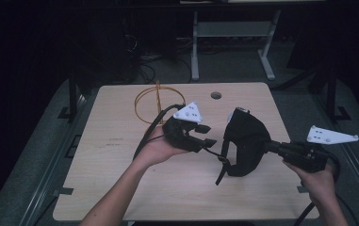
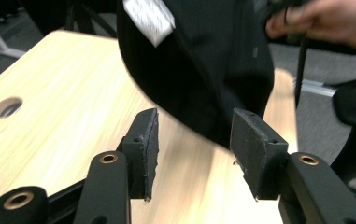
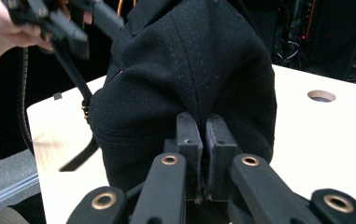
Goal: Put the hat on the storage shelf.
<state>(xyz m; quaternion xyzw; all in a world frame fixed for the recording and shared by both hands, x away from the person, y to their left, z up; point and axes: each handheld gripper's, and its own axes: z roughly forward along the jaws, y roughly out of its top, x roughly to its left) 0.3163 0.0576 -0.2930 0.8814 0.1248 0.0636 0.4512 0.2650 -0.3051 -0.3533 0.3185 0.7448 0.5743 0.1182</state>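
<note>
A black cap (image 1: 243,141) hangs above the middle of the wooden table (image 1: 116,179), its strap (image 1: 222,167) dangling down. My right gripper (image 1: 267,147) comes in from the right and is shut on the cap's cloth; in the right gripper view the pads (image 3: 215,135) pinch a fold of the cap (image 3: 185,70). My left gripper (image 1: 207,134) is open just left of the cap. In the left gripper view its jaws (image 2: 194,144) stand wide apart with the cap's edge (image 2: 203,60) just beyond them and nothing between the pads. A white label (image 2: 148,15) shows inside the cap.
A gold wire stand (image 1: 156,104) rises at the back of the table, behind the left hand. A round hole (image 1: 216,95) lies near the far edge. Cables trail from both grippers. Dark floor and a grey desk frame (image 1: 231,42) lie beyond.
</note>
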